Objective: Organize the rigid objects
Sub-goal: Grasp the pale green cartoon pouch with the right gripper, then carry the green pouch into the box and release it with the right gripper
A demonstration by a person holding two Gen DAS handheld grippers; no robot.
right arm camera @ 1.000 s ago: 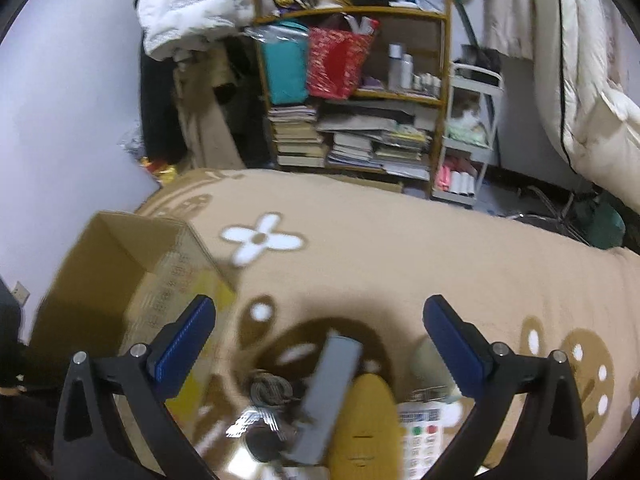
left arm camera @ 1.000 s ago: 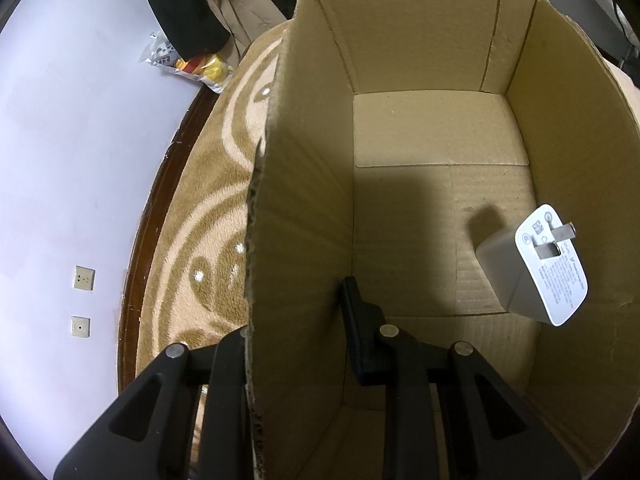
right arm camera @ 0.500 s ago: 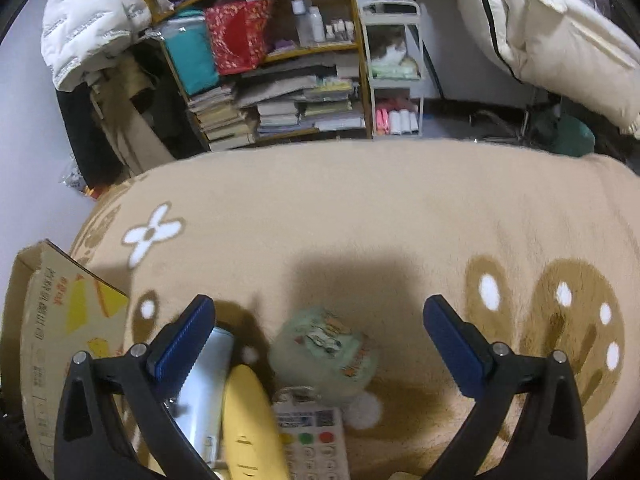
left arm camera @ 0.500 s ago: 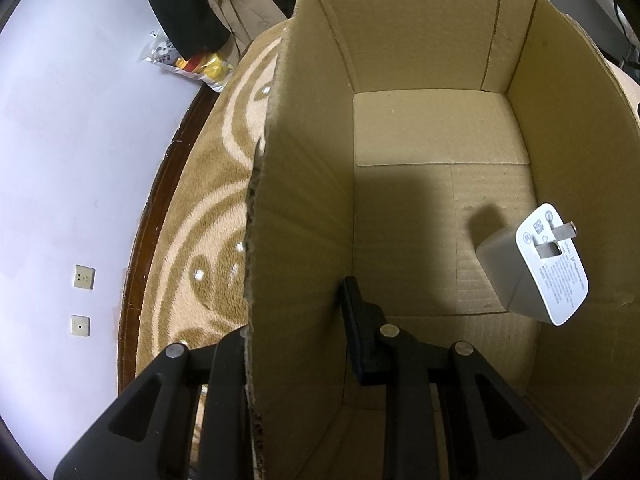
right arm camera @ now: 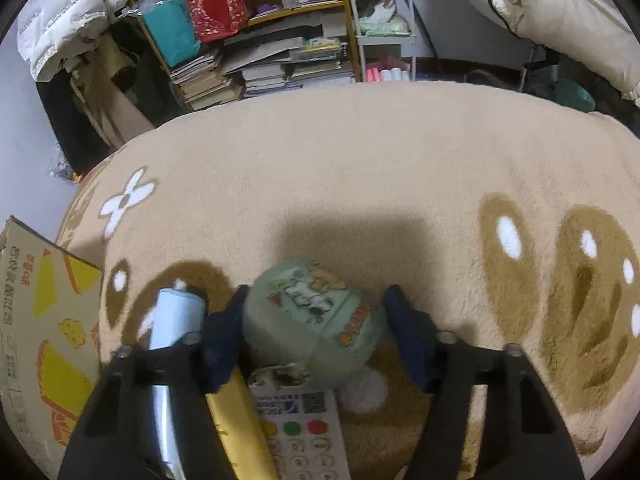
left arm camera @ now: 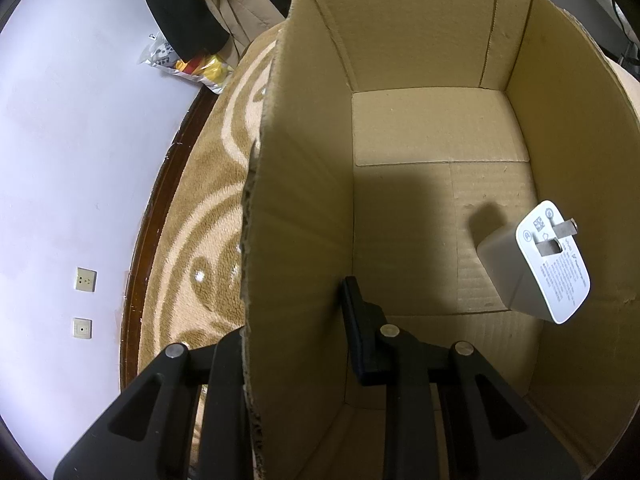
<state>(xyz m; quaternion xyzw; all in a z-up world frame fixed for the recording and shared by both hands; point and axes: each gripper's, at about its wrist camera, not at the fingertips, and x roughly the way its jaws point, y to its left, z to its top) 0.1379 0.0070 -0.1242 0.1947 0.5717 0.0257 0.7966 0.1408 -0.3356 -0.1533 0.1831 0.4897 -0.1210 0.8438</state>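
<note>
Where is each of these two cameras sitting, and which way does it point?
Left wrist: on the left gripper, looking down into the box; its fingers straddle the box wall; a charger lies inside.
Right wrist: on the right gripper, facing the rug and shelves; its fingers flank a green tin.
Shared: the box and rug.

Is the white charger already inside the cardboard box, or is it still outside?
Inside. The charger lies on the floor of the box, by the right wall, prongs pointing up and right.
</note>
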